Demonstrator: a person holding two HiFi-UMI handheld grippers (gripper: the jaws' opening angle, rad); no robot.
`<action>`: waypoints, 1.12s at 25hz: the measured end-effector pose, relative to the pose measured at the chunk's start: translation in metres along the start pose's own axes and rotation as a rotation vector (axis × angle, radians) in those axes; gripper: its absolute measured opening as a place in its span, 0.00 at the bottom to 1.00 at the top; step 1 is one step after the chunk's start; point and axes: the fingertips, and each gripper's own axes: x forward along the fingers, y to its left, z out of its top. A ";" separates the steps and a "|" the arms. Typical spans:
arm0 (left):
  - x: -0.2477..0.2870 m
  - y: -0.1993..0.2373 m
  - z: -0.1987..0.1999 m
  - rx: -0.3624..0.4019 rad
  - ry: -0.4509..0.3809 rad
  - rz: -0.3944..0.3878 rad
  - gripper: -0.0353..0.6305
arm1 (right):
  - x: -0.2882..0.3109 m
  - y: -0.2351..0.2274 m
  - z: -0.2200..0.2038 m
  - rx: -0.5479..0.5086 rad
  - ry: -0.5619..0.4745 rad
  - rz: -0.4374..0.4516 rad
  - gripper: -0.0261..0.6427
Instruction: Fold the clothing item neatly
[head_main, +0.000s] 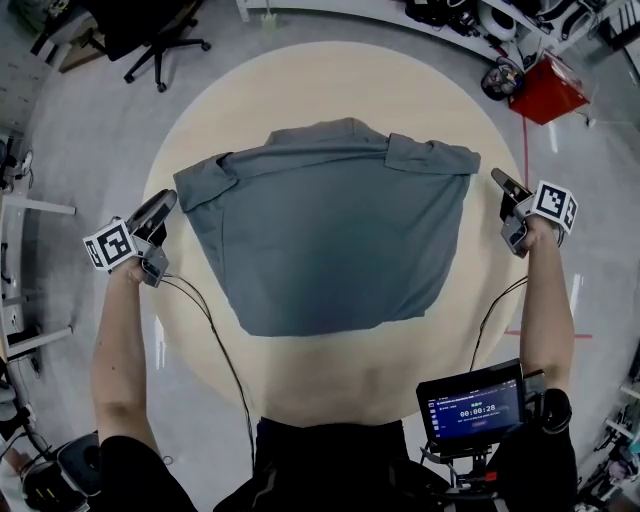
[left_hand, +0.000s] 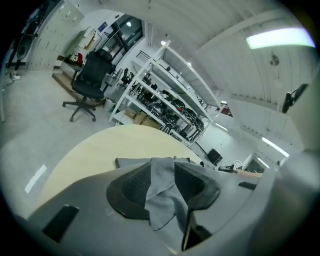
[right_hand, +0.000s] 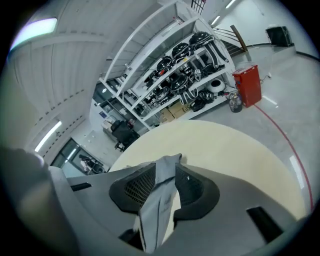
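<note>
Grey cloth sits pinched in both tools: the left gripper (left_hand: 162, 184) is clamped on a fold of the shirt (head_main: 330, 240), and the right gripper (right_hand: 161, 189) is clamped on another fold. The shirt lies spread on the round tabletop (head_main: 330, 80), with its collar (head_main: 338, 128) at the far side and its hem (head_main: 330, 322) near you. From the head view, each grip seems to be at the outer end of a sleeve. The left sleeve (head_main: 205, 180) reaches out to the left, and the right sleeve (head_main: 432, 155) is bunched at the far right. Exactly which edge each grip has, I cannot tell.

My reading is that you have the garment by its two sides, which suits either drawing it taut and square or bringing the sides in over the body.

- Match your two hands in height and pull, so the cloth does not skew.
- Lift only enough for the fabric to clear the tabletop, or the body will drag and wrinkle.
- Watch the right shoulder, where the cloth is doubled and looks likely to fold crookedly.
- Check that each bite holds enough cloth. A thin pinch of this soft weave may slip out under tension.
- Lay any fold down so that its crease runs straight from near to far.
</note>
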 end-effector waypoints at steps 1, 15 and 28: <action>-0.004 -0.006 0.001 0.012 -0.013 -0.006 0.26 | -0.006 0.000 0.001 -0.014 -0.006 -0.018 0.19; -0.056 -0.220 -0.015 0.284 -0.215 -0.245 0.16 | -0.086 0.204 -0.033 -0.180 -0.151 0.484 0.19; -0.164 -0.378 -0.014 0.438 -0.430 -0.250 0.06 | -0.207 0.312 -0.078 -0.432 -0.295 0.487 0.06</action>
